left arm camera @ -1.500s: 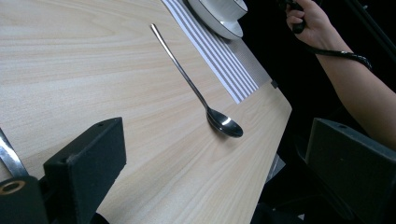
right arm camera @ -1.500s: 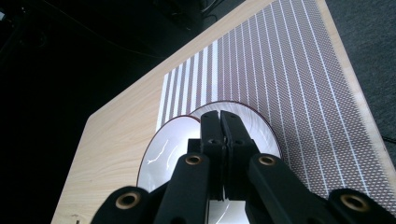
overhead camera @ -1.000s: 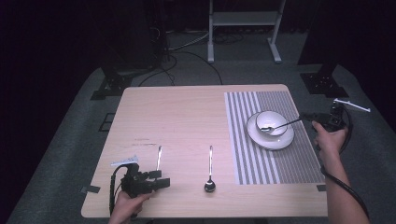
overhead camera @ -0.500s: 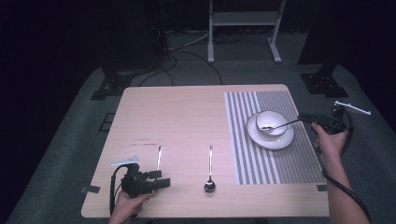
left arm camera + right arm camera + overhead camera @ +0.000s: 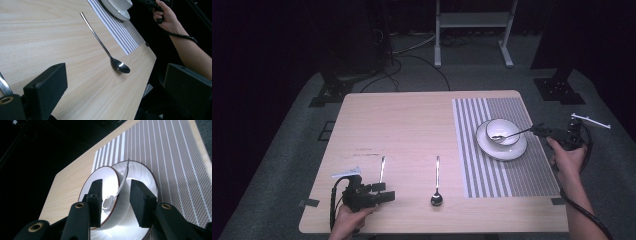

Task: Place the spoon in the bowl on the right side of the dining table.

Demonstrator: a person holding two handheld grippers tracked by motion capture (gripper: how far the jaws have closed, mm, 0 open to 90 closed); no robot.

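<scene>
The slim silver metal spoon (image 5: 511,134) rests with its bowl inside the small white ceramic bowl (image 5: 502,132), its handle slanting out over the rim toward 3 o'clock, where the right gripper (image 5: 546,131) sits at the surface's edge. In the right gripper view that handle (image 5: 123,179) stands between the two black fingers (image 5: 96,200) without either pad pressing on it: the fingers have just been opening and now stand apart, so the spoon lies loose between them.

The bowl sits on a round white saucer (image 5: 515,150), one of each, and both stand on the single grey place mat with white stripes (image 5: 532,175) that covers the 3 o'clock side of the pale wooden surface (image 5: 407,125).

Three spoons can be counted in all. The second silver spoon (image 5: 437,184) lies on bare wood near the 6 o'clock edge, bowl toward the person (its bowl shines darkly in the left gripper view (image 5: 120,67)). The third, a thin silver one (image 5: 382,168), lies well to the left at about 7 o'clock, just beside the left gripper (image 5: 384,192).

The left gripper rests low by the near edge, held in the person's left hand (image 5: 348,220), its fingers spread wide with nothing between them. The right hand (image 5: 568,160) grasps the other tool beyond the mat's edge.
</scene>
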